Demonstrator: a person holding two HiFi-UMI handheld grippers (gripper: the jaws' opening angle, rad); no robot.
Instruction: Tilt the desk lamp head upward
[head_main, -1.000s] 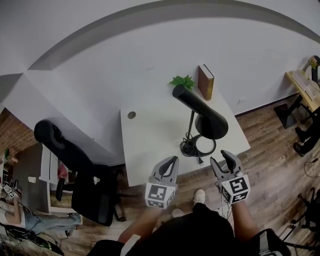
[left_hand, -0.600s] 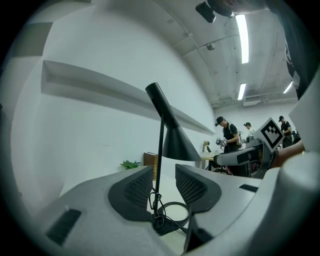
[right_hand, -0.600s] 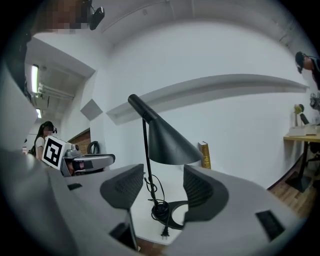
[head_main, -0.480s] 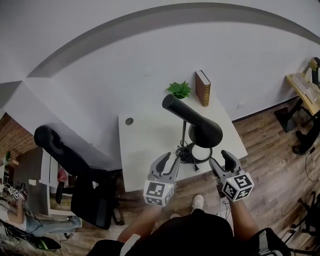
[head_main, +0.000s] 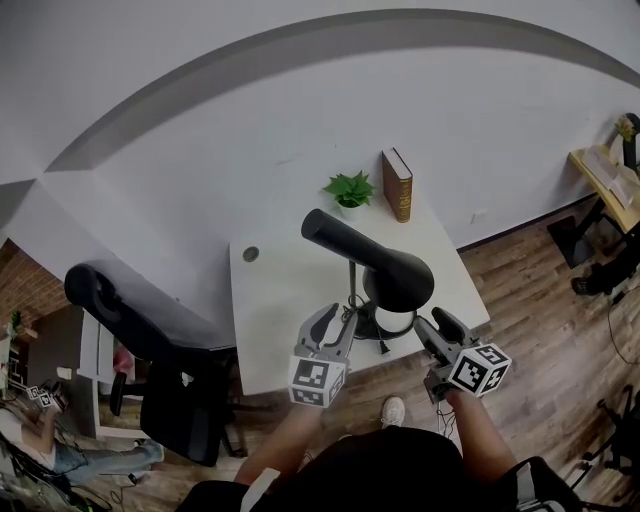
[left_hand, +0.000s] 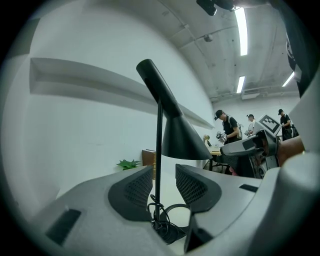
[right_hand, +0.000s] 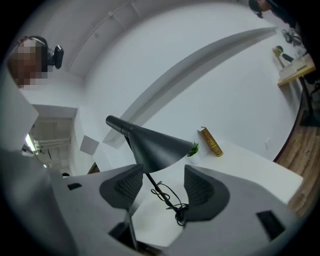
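Note:
A black desk lamp stands near the front edge of the white desk (head_main: 280, 300). Its cone head (head_main: 397, 277) slopes down towards me, and its round base (head_main: 385, 322) has a cable coiled around it. My left gripper (head_main: 335, 322) hovers open just left of the base, touching nothing. In the left gripper view the lamp's thin pole (left_hand: 159, 150) shows beyond the open left gripper (left_hand: 164, 187). My right gripper (head_main: 436, 328) is open to the right of the base. The lamp head (right_hand: 155, 145) lies past the empty right gripper (right_hand: 160, 187).
A small green plant (head_main: 348, 190) and an upright brown book (head_main: 397, 185) stand at the desk's back edge by the wall. A cable hole (head_main: 250, 254) lies at the back left. A black office chair (head_main: 130, 310) is left of the desk. People stand far off (left_hand: 227, 127).
The left gripper's jaws have opened from shut and the right gripper's have widened. Both grippers have come closer to the lamp base at the desk's front edge.

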